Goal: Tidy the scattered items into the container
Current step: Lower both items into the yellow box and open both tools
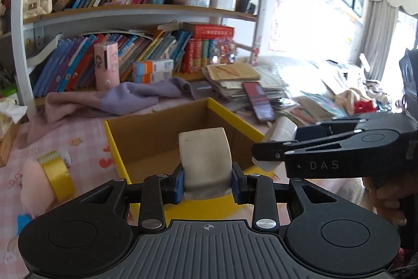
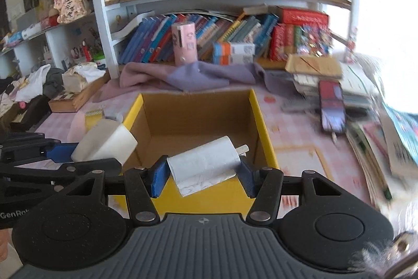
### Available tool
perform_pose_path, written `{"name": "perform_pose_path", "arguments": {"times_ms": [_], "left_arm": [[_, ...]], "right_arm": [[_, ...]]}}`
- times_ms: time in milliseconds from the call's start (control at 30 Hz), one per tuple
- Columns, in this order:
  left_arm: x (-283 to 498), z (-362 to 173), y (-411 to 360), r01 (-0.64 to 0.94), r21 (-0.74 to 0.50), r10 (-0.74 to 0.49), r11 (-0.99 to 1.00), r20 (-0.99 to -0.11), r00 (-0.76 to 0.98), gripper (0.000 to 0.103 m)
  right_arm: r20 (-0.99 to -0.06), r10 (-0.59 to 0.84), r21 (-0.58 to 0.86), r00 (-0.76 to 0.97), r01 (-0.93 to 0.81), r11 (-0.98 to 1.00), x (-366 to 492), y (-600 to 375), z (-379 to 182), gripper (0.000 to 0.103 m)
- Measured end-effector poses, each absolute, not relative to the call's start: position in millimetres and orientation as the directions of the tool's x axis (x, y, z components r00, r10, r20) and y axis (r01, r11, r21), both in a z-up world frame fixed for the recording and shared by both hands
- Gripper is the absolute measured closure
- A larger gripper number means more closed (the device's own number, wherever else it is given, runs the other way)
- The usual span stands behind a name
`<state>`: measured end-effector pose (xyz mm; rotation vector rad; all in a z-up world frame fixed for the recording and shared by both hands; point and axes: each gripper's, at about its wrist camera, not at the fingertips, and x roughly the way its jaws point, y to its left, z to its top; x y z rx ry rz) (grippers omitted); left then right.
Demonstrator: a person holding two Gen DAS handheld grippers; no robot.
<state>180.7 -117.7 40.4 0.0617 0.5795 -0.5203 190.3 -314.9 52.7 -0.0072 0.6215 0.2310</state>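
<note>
Evidently ready to drop both, each hand-held gripper clamps a white charger — left [image 1: 208,181] its block [image 1: 205,164], right [image 2: 201,178] its plug adapter [image 2: 206,164] — just short of the open cardboard box [image 2: 146,122] ahead.

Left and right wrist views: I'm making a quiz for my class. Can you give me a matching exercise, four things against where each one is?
Things:
1. white block
2. white charger
3. phone
4. yellow tape roll

Places:
A. on a stack of papers
B. in the right gripper
C. left of the box, on the pink cloth
D. in the left gripper

Pairs: 1-D, 2-B, 3-A, 4-C
</note>
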Motion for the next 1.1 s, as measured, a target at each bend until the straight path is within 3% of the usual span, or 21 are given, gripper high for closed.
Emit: {"name": "perform_pose_path", "arguments": {"times_ms": [533, 833, 1100], "left_arm": [[313.0, -15.0, -168.6, 0.495, 0.16, -0.236, 0.854, -0.729, 0.643, 0.07], [338.6, -36.0, -179.5, 0.529, 0.26, -0.147, 0.808, -0.781, 0.608, 0.069], [341.1, -43.3, -188.9, 0.551, 0.275, -0.125, 0.788, -0.804, 0.581, 0.069]], "right_arm": [[-0.746, 0.28, -0.153, 0.604, -0.565, 0.811, 360.2, -302.9, -12.3, 0.05], [-0.823, 0.266, -0.209, 0.501, -0.703, 0.68, 394.2, -290.6, -40.6, 0.05], [-0.877, 0.217, -0.19, 0.429, -0.724, 0.664, 392.9, -293.2, -51.0, 0.05]]}}
